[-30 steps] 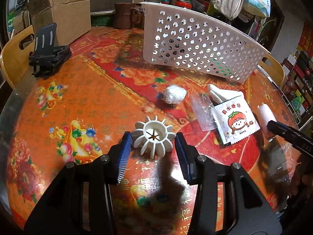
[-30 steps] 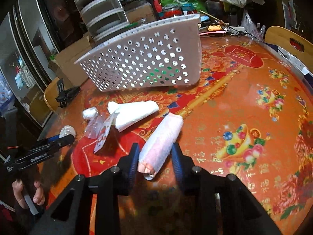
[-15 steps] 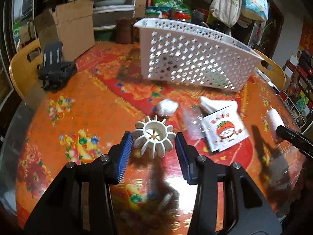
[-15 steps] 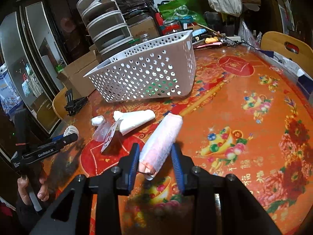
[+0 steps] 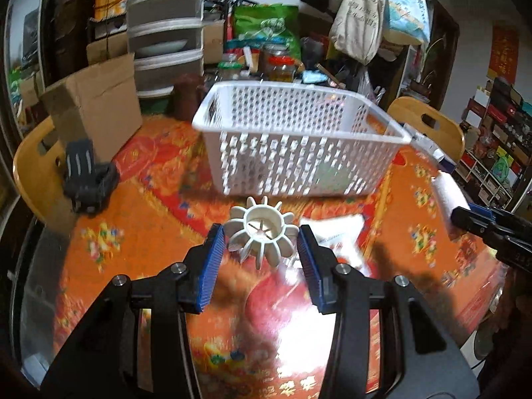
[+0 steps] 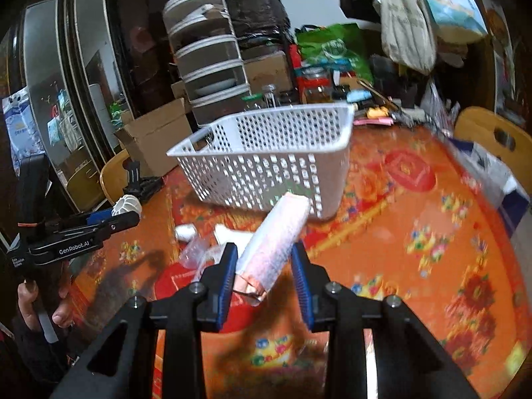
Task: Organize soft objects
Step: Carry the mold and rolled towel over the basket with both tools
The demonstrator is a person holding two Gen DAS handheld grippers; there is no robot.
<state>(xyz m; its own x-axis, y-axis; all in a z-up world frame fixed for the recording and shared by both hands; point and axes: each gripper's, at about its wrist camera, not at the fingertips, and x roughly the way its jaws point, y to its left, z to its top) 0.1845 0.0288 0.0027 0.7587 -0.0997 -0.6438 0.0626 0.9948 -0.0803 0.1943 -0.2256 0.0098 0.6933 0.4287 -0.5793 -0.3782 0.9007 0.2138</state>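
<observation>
Both jaws holding: left gripper (image 5: 262,249) w/ ribbed white piece (image 5: 264,229), right gripper (image 6: 266,266) mid-roll on squashy light towel roll (image 6: 276,242).

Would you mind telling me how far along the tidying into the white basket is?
Barely begun: something green shows dimly through the basket wall. In hand: left gripper holds the white ribbed piece, right gripper the pink roll. Still on the table: small ball and packets.

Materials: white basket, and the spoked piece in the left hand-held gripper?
Basket: looks like rigid moulded plastic, matte white; regular punched holes, thin even rim. Spoked piece in left hand-held gripper: off-white, smooth fins; probably soft plastic or silicone, cannot tell which.
</observation>
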